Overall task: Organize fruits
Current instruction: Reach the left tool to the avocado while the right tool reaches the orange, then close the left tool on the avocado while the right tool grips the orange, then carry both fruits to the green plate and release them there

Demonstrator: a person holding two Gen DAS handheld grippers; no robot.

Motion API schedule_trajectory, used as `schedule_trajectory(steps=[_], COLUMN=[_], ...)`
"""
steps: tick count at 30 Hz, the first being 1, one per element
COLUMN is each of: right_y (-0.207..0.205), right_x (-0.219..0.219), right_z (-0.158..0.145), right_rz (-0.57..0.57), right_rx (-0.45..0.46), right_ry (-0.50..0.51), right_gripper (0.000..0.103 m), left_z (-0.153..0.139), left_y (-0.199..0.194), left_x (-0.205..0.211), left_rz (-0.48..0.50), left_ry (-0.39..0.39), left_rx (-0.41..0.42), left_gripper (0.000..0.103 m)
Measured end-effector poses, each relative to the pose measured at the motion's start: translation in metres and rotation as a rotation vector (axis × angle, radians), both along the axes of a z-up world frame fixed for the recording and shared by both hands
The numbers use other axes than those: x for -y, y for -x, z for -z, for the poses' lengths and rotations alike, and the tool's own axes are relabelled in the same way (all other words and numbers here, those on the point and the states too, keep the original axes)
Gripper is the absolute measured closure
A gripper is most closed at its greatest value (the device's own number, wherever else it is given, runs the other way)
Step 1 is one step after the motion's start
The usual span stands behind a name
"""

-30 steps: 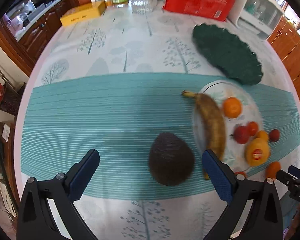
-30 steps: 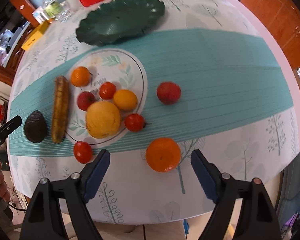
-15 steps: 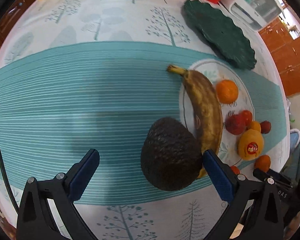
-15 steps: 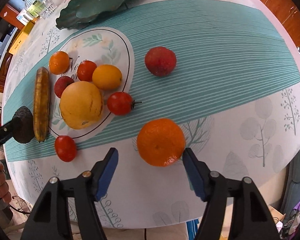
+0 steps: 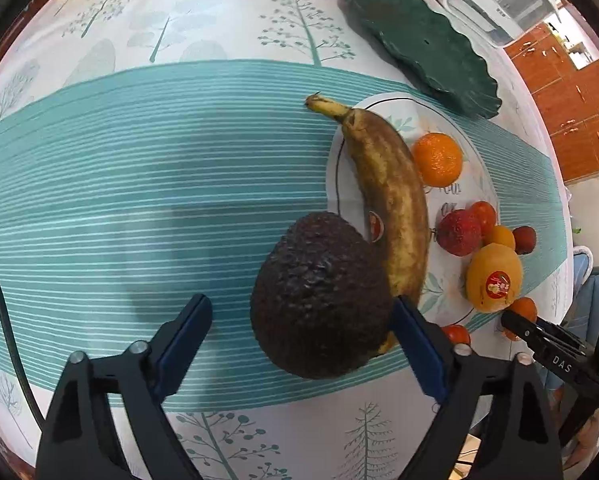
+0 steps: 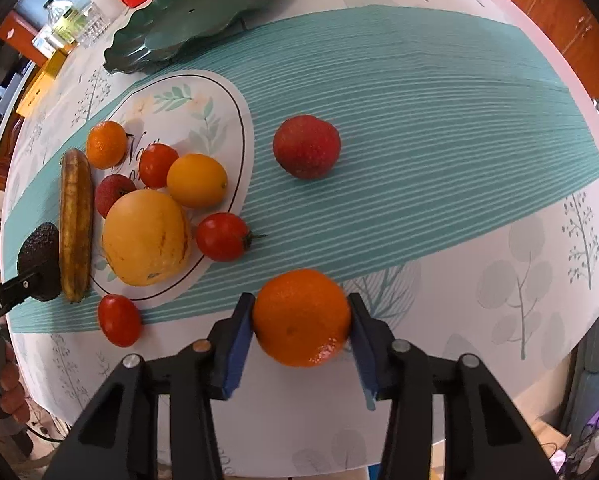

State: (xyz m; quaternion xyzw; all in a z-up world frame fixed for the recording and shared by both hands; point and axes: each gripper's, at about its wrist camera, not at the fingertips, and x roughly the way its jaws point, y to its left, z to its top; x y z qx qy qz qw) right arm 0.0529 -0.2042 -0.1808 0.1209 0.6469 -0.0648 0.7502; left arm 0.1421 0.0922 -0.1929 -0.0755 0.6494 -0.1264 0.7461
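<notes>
— Where do your tongs stand?

— My right tongs (image 6: 301, 334) have just been closing and now clamp the orange (image 6: 301, 317) near the surface's (image 6: 479, 128) front edge. My left tongs (image 5: 299, 334) have been narrowing around the avocado (image 5: 321, 296); only one pad touches.

— Advice?

— Centre the avocado, clear of the banana (image 5: 387, 200), before squeezing.

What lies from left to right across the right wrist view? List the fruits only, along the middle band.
avocado → banana → big yellow fruit → stemmed tomato → red fruit off the plate
</notes>
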Motion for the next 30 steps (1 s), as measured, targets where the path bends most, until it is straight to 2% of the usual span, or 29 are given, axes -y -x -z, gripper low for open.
schedule_trajectory(steps=[7,16,22,30], right_y=[0.002,0.018,0.018,0.001], right_x=[-0.008,-0.015,-0.025,-0.031], right_z=[-0.001,-0.003,-0.014,-0.068], right_rz=[-0.033,-0.052,-0.067,-0.109], right_rx=[0.012,0.02,0.047,0.153], right_ry=[0.012,-0.011,-0.014,-0.023], right_gripper=[0.058,0.058,0.059,0.059], left_z=[-0.018,-0.032,-0.058,-0.111], left_y=[0.008,0.019,0.025,0.018], left_x=[0.017,0.018,0.011,0.017], left_rz=[0.069,0.079,0.072,0.089], left_ry=[-0.043,-0.13,-0.152,-0.129], left_rx=[0.08,0.166,0.246,0.359], left_gripper=[0.042,0.043,0.043,0.044])
